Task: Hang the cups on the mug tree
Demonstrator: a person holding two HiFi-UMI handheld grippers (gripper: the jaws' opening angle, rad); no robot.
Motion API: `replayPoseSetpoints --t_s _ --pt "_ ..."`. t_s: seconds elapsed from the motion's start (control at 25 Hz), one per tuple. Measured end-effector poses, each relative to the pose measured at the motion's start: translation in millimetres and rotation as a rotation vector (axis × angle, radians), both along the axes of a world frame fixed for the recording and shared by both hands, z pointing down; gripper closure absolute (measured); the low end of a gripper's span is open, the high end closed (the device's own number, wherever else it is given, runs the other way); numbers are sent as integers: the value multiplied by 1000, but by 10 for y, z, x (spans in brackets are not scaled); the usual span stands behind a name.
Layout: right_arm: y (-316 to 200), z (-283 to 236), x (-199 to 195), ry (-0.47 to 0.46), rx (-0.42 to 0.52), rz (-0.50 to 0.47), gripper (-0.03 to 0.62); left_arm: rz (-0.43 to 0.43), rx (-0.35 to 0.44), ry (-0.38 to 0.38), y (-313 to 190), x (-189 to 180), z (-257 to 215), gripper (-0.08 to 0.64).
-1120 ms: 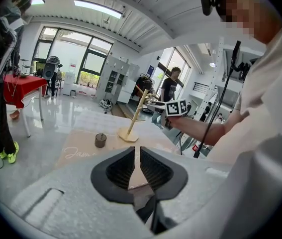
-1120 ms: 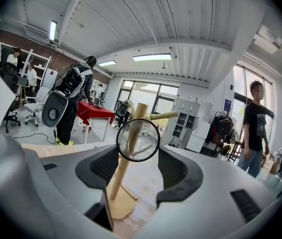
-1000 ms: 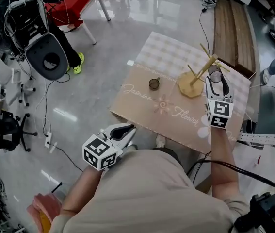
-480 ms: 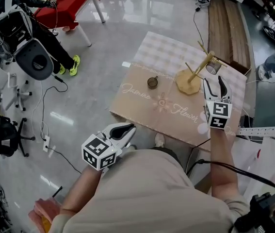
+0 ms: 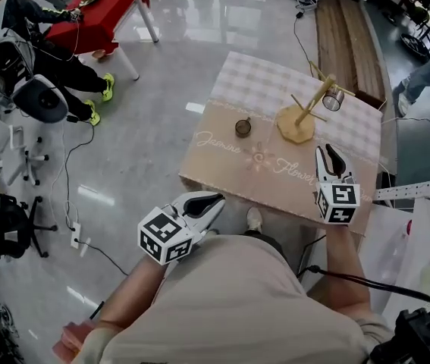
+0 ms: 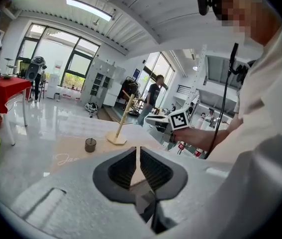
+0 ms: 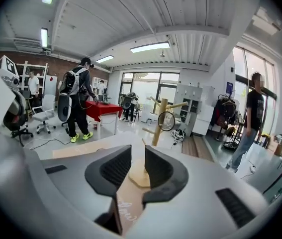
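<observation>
- A clear cup [image 5: 333,98] hangs on an upper peg of the wooden mug tree [image 5: 303,114], which stands towards the table's far right.
- A small dark cup [image 5: 243,127] sits upright on the table [image 5: 222,165], left of the tree and apart from it.
- The right gripper [image 5: 326,152] hovers over the table on the near side of the tree's base. Its jaws have just been closing to a narrow gap, with nothing between them.
- The left gripper [image 5: 216,201] hangs off the table's near edge, jaws nearly pressed together and empty.

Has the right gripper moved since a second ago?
Yes: the right gripper backed away from the mug tree toward the person, leaving the cup hung; its jaws have just been closing, empty.
</observation>
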State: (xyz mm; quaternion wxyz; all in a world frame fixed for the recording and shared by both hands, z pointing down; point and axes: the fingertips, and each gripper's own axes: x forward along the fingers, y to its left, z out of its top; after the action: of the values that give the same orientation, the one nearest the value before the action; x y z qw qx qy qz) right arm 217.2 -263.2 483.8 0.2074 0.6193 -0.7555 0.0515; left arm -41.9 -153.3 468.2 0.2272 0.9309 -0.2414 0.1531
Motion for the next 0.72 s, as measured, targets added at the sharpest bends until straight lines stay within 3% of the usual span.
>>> replayPoseSetpoints --t_s 0.2,0.72 --pt "442 122 -364 -81 -76 -31 559 50 -1 14 105 -90 -42 534" --pt "1449 231 -1374 -180 -164 -128 577 160 -20 54 426 -293 -84 534"
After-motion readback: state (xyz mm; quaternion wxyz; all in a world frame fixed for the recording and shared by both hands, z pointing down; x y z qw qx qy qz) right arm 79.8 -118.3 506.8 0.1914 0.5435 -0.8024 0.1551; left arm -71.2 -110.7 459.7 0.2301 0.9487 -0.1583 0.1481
